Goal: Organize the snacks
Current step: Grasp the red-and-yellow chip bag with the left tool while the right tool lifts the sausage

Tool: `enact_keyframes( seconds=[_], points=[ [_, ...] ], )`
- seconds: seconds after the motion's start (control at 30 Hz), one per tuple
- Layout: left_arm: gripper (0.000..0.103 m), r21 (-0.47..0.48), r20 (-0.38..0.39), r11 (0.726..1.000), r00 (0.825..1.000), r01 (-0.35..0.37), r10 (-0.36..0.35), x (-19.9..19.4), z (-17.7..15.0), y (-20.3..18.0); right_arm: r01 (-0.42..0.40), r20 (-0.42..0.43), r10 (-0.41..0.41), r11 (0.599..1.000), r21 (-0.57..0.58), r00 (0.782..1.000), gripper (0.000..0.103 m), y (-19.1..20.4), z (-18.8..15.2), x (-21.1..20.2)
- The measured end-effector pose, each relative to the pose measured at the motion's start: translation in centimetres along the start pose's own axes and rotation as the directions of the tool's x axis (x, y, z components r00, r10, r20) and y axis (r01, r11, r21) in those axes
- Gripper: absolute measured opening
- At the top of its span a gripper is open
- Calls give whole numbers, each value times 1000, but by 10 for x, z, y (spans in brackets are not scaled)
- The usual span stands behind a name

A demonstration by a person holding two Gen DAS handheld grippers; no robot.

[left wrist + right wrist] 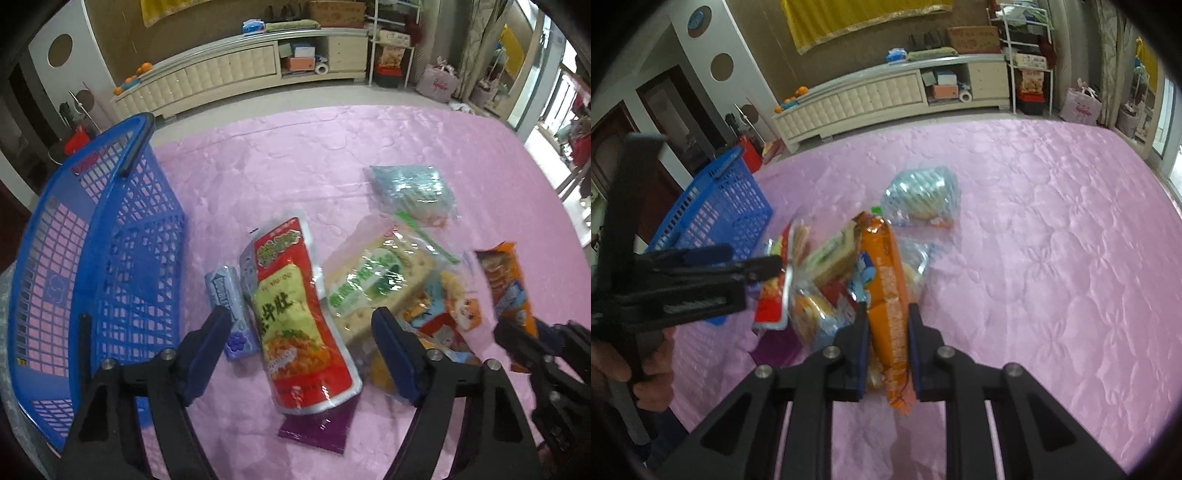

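Observation:
A pile of snacks lies on the pink bed cover (332, 147). My left gripper (299, 314) is open, with its jaws wide on either side of a red and yellow pouch (291, 295) and not touching it. Beside the pouch lie a purple gum pack (229, 295), a green cracker pack (380, 280) and a cat-print packet (458, 310). My right gripper (888, 308) is shut on an orange snack packet (882, 266), held slightly above the pile. The blue mesh basket (110, 240) stands to the left.
A clear bluish bag of snacks (413, 188) lies farther back, and a purple sachet (317, 428) pokes out under the pouch. A hand (613, 362) holds the left gripper's handle. Beyond the bed's far edge stands a cream cabinet (221, 70).

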State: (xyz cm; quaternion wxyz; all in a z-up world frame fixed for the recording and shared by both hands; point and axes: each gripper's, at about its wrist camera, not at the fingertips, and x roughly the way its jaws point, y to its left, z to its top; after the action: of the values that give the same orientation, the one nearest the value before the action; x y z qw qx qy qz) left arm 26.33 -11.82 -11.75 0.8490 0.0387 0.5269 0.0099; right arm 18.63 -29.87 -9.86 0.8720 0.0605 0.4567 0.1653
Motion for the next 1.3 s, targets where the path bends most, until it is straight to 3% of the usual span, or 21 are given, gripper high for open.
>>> enact_keyframes(
  seconds=[0.47,0.5,0.57,0.6,0.93,1.3],
  points=[
    [74,-4,-114,998,992,-56,55,43,3,12,-50,-37,50,999,2,998,22,9,12,27],
    [68,2,-110,999,992,-54,54,42,2,12,-54,-40,54,999,8,998,22,8,11,27],
    [45,1,-111,1000,993,-27,27,42,-1,12,-62,-40,63,998,22,997,22,7,10,27],
    [44,-5,-121,1000,993,-20,19,44,-2,13,-61,-40,62,998,27,997,22,7,10,26],
    [20,29,-64,1000,998,-8,10,16,-22,12,-59,-35,60,998,37,998,22,13,5,14],
    [17,25,52,997,996,74,-76,-50,-42,17,-17,6,17,1000,1,1000,22,41,7,-23]
  ],
)
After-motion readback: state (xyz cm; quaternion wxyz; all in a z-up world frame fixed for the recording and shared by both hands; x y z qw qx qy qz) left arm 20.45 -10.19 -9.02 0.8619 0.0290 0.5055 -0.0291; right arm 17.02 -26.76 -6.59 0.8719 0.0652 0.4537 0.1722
